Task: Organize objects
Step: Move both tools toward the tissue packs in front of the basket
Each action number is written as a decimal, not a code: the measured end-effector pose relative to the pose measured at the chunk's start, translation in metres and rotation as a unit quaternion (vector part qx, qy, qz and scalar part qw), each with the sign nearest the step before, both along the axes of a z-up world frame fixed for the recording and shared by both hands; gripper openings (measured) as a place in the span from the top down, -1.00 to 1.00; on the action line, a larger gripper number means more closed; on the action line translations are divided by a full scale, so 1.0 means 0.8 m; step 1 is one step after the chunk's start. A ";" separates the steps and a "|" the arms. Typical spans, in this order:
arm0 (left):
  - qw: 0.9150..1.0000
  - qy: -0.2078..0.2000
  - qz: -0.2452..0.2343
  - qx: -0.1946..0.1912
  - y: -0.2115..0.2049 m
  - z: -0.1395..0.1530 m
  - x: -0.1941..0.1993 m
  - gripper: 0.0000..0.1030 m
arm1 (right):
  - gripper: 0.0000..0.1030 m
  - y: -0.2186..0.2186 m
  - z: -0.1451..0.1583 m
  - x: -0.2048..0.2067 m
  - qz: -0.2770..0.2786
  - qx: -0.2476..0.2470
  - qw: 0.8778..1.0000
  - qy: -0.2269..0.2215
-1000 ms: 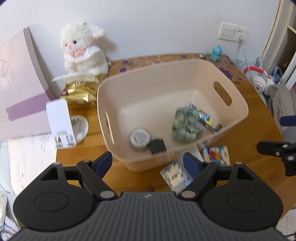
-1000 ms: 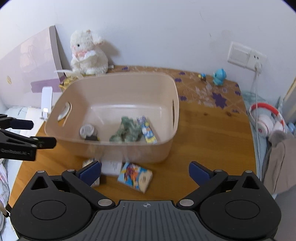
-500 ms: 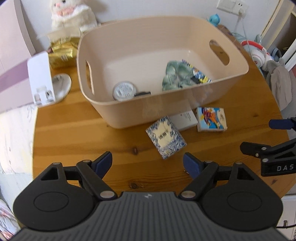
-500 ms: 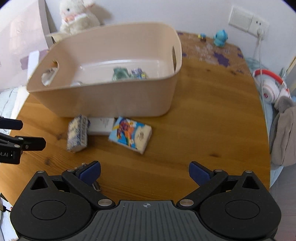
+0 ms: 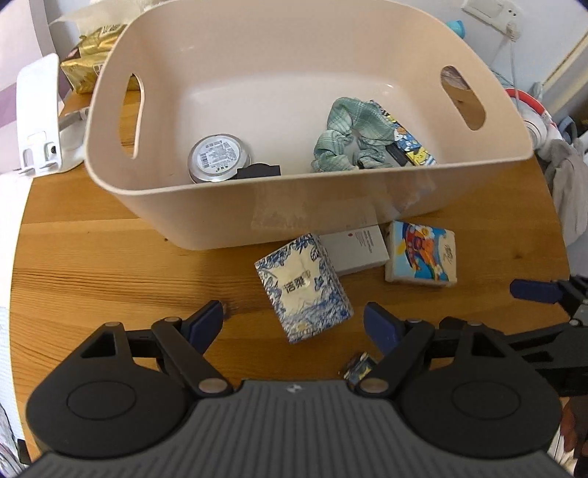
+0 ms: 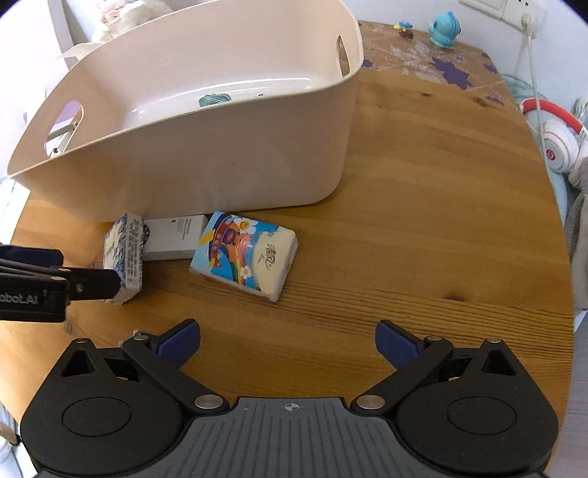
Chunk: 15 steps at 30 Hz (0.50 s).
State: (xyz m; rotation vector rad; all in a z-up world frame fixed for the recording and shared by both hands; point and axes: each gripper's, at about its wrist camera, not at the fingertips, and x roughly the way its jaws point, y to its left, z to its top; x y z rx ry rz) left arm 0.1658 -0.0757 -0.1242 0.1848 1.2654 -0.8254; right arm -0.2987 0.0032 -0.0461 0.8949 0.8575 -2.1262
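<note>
Tissue packs and a small box lie on the wooden desk (image 6: 422,191) just in front of the beige basket (image 5: 228,217), which stands toward the desk's back edge. The blue-and-white tissue pack (image 5: 303,288) is tilted, its near end pointing at the gap between the left gripper's fingers. Behind it a flat white box (image 5: 358,248) rests against the basket's front wall, touching the pack. Just beside the box lies the cartoon tissue pack (image 5: 420,257), flat on the desk and close to the basket without clearly touching it.

Inside the basket a round silver tin (image 5: 218,158) sits near the left handle hole with a small black item (image 5: 259,171) touching it. Toward the right end a green scrunchie (image 5: 347,136) lies against a colourful wrapped bar (image 5: 408,145).

Left gripper (image 5: 294,321) hovers low over the desk with its jaws spread wide and nothing between them; the blue-and-white pack reaches into the space ahead of the fingertips. A tiny patterned piece (image 5: 358,366) lies on the desk by its right finger. Right gripper (image 6: 288,340) is also wide open and holds nothing, over bare wood nearer the desk's front edge, with the cartoon pack ahead of it.

At the desk's back right corner stands a small blue figure (image 6: 444,33), and white-and-red headphones (image 6: 560,145) lie past the right edge. A white stand (image 5: 38,114) and a gold packet (image 5: 92,66) sit left of the basket.
</note>
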 end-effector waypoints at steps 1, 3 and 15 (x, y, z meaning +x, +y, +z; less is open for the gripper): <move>1.000 0.002 0.001 0.002 -0.002 -0.003 0.001 -0.64 | -1.00 -0.003 -0.002 -0.002 -0.001 0.000 1.000 -0.003; 1.000 0.005 0.007 0.006 -0.006 -0.008 0.003 -0.64 | -1.00 -0.008 -0.006 -0.003 0.001 0.006 1.000 -0.004; 0.998 0.025 0.040 0.033 -0.005 -0.036 0.020 -0.64 | -1.00 -0.042 -0.024 0.001 -0.001 0.014 1.000 -0.003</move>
